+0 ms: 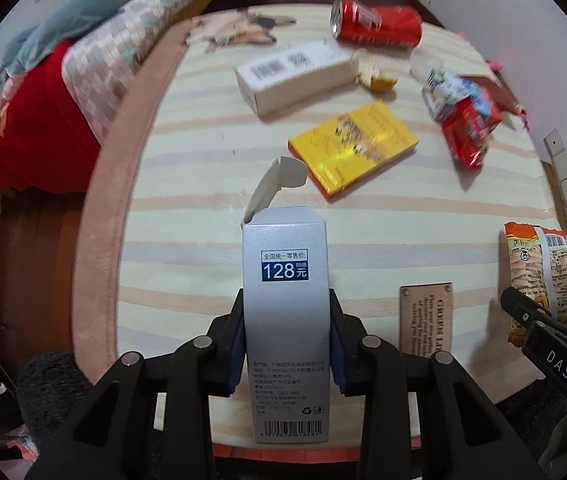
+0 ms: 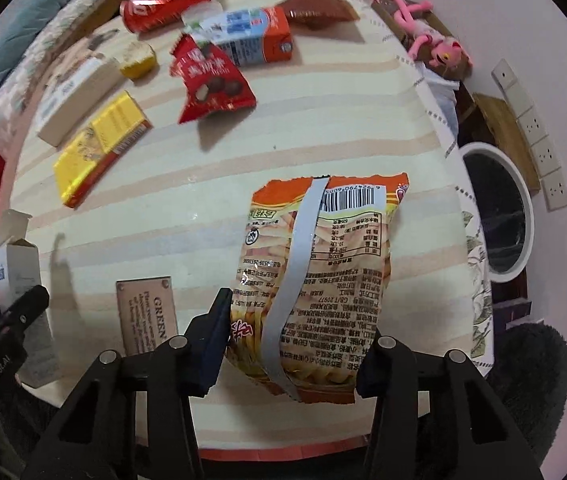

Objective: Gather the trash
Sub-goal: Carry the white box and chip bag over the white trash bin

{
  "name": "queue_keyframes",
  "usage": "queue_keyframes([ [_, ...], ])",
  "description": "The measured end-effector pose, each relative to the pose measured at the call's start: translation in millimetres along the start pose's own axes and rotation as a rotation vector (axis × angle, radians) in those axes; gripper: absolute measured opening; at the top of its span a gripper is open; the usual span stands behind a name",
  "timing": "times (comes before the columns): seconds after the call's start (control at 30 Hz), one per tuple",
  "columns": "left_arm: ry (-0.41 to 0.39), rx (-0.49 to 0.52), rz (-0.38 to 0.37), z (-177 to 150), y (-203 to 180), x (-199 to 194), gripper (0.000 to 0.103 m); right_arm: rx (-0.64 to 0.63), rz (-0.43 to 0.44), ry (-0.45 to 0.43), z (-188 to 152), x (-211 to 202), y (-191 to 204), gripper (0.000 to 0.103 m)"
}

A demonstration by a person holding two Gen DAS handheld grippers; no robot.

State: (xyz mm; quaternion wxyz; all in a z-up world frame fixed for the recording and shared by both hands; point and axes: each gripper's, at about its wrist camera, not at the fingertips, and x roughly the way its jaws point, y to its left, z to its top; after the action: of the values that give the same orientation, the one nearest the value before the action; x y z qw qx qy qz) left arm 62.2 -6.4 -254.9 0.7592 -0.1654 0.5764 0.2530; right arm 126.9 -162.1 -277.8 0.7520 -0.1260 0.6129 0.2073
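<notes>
My left gripper is shut on a tall grey carton with its top flap open, held over the striped table. My right gripper is shut on an orange snack bag; the bag also shows in the left wrist view. On the table lie a red cola can, a white box, a yellow box, a red wrapper and a drink carton. The grey carton shows at the left edge of the right wrist view.
A white-rimmed bin stands on the floor right of the table. A pink plush toy lies at the far right edge. A small yellow crumpled piece sits by the white box. A bed with red and grey bedding is on the left.
</notes>
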Motion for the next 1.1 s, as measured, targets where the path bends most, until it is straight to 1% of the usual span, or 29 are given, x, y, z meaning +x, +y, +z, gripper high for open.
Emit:
queue_keyframes([
  [0.13,-0.066,0.02,0.008,1,-6,-33,0.031,-0.015,0.041,-0.067,1,-29,-6,0.05],
  [0.17,-0.085,0.027,0.009,3,-9,-42,0.031,-0.018,0.049,-0.079,11,-32,-15,0.05],
  [0.2,-0.1,0.033,0.009,4,-12,-47,0.031,-0.02,0.06,-0.102,12,-41,-16,0.05],
  [0.37,-0.185,0.084,-0.021,19,-32,-89,0.031,-0.013,0.118,-0.188,23,-79,-44,0.05],
  [0.47,-0.232,0.126,-0.043,24,-54,-112,0.031,0.011,0.156,-0.229,33,-102,-69,0.05],
  [0.53,-0.256,0.156,-0.073,30,-72,-127,0.031,0.035,0.175,-0.251,34,-118,-87,0.05],
  [0.63,-0.283,0.203,-0.112,39,-103,-142,0.031,0.081,0.193,-0.281,35,-139,-124,0.05],
  [0.67,-0.291,0.221,-0.124,43,-114,-146,0.031,0.101,0.191,-0.295,35,-146,-141,0.05],
  [0.7,-0.299,0.248,-0.142,47,-133,-151,0.031,0.121,0.187,-0.306,35,-152,-158,0.05],
  [0.77,-0.303,0.293,-0.17,52,-162,-156,0.031,0.154,0.175,-0.321,35,-159,-186,0.05],
  [0.87,-0.295,0.365,-0.208,58,-209,-154,0.031,0.218,0.143,-0.336,34,-165,-240,0.05],
  [0.9,-0.281,0.396,-0.228,61,-232,-149,0.031,0.242,0.128,-0.335,34,-165,-260,0.05],
  [0.97,-0.255,0.438,-0.256,63,-263,-140,0.031,0.294,0.096,-0.327,33,-158,-299,0.05],
  [1.0,-0.225,0.466,-0.276,65,-287,-128,0.031,0.311,0.079,-0.319,33,-153,-314,0.05],
  [1.07,-0.169,0.495,-0.308,68,-317,-110,0.031,0.358,0.05,-0.291,32,-136,-350,0.05],
  [1.1,-0.118,0.518,-0.332,70,-338,-92,0.031,0.377,0.044,-0.274,32,-127,-364,0.05],
])
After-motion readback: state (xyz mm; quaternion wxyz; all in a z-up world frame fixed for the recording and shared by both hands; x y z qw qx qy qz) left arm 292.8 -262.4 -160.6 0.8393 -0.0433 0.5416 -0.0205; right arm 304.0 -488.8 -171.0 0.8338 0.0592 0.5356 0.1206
